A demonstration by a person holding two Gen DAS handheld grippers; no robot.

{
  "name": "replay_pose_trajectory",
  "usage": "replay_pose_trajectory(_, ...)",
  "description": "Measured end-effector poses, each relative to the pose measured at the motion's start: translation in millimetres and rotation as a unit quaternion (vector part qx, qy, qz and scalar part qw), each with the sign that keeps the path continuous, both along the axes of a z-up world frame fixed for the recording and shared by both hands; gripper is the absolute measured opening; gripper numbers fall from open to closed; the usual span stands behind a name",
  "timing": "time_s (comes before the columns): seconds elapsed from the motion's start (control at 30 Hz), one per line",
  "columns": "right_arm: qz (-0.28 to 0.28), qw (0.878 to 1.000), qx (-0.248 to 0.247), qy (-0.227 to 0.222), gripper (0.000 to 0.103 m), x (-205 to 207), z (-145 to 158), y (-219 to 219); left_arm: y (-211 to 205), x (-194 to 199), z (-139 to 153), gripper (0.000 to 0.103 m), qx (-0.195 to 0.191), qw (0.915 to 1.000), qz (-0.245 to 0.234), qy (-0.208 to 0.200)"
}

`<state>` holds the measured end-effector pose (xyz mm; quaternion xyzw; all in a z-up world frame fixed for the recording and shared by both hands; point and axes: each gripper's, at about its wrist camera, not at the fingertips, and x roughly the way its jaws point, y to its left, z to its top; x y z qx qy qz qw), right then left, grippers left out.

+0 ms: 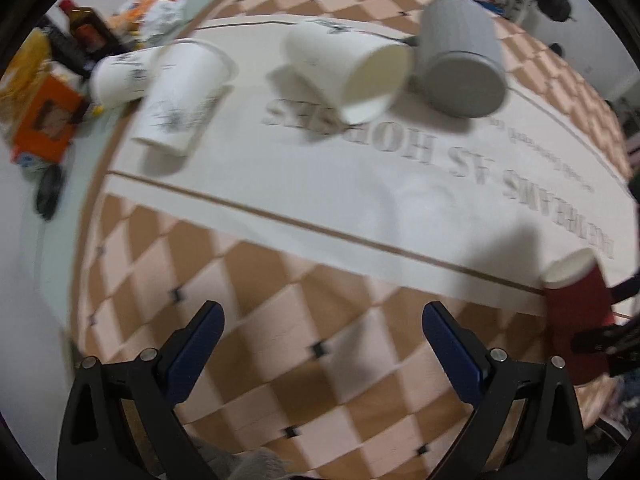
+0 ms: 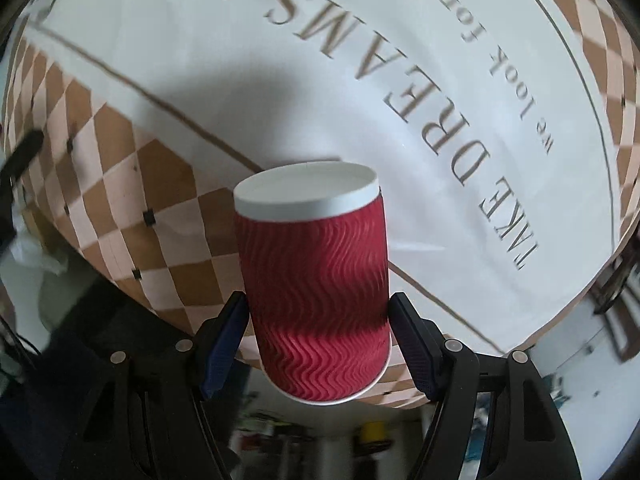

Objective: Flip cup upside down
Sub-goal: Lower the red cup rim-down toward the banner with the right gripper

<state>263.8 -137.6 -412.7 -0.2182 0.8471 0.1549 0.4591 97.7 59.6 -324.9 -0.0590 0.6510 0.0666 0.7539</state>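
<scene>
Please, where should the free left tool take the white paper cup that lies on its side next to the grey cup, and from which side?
Take the white paper cup across its mid-wall, coming from above. It lies on its side with the open mouth towards the camera, and the grey cup stands close at its right, so a sideways approach looks crowded. The left tool is open and empty.

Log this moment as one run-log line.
right gripper: shut on red cup | left gripper: open, nothing held | cup above tablecloth
</scene>
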Motion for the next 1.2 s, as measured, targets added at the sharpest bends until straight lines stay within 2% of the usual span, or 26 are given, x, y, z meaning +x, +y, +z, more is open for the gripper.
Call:
replay_pose_trajectory(0.07, -0.021, 1.000, 0.004, -0.002, 0.074, 4, 1, -2, -9, 4, -2, 0.101, -0.025, 0.9996, -0.016, -0.003)
replay_pose_trajectory(0.17, -0.037, 0.999, 0.010, -0.005, 0.074, 9, 4, -7, -24, 10, -4, 0.103, -0.028, 0.9987, -0.041, -0.007)
replay_pose_trajectory(0.27, -0.043, 0.999, 0.012, -0.004, 0.075, 8, 8, 0, -36, 15, -4, 0.103, -0.021, 0.9980, -0.060, -0.008)
replay_pose_trajectory(0.37, -0.025, 0.999, 0.023, -0.028, 0.086, 9, 20, 2, -40, 19, -3, 0.103, -0.020, 0.9975, -0.067, -0.006)
replay_pose_trajectory(0.47, -0.028, 0.998, 0.043, -0.046, 0.086, 0, 28, -2, -44, 23, -5, 0.103, -0.013, 0.9975, -0.069, 0.001)
replay_pose_trajectory(0.57, -0.035, 0.996, 0.055, -0.058, 0.086, 5, 17, -6, -43, 25, -8, 0.103, -0.007, 0.9976, -0.068, 0.011)
replay_pose_trajectory(0.63, -0.044, 0.995, 0.062, -0.066, 0.083, 8, 12, -9, -43, 25, -9, 0.103, 0.000, 0.9975, -0.068, 0.016)
replay_pose_trajectory(0.67, -0.046, 0.995, 0.062, -0.068, 0.072, 13, 13, -11, -43, 25, -10, 0.103, 0.002, 0.9975, -0.068, 0.018)
replay_pose_trajectory(0.8, -0.061, 0.989, 0.083, -0.104, 0.071, 15, 23, -20, -50, 27, -16, 0.103, 0.013, 0.9971, -0.070, 0.027)
replay_pose_trajectory(0.9, -0.085, 0.979, 0.105, -0.150, 0.071, 21, 43, -32, -46, 31, -21, 0.103, 0.015, 0.9970, -0.069, 0.032)
replay_pose_trajectory(1.0, -0.116, 0.959, 0.134, -0.220, 0.071, 29, 69, -47, -50, 40, -24, 0.103, 0.015, 0.9970, -0.066, 0.037)
replay_pose_trajectory(1.07, -0.142, 0.941, 0.152, -0.266, 0.071, 33, 83, -57, -53, 49, -25, 0.103, 0.014, 0.9971, -0.064, 0.040)
replay_pose_trajectory(1.2, -0.200, 0.891, 0.179, -0.367, 0.071, 47, 107, -79, -57, 67, -30, 0.103, 0.016, 0.9973, -0.059, 0.041)
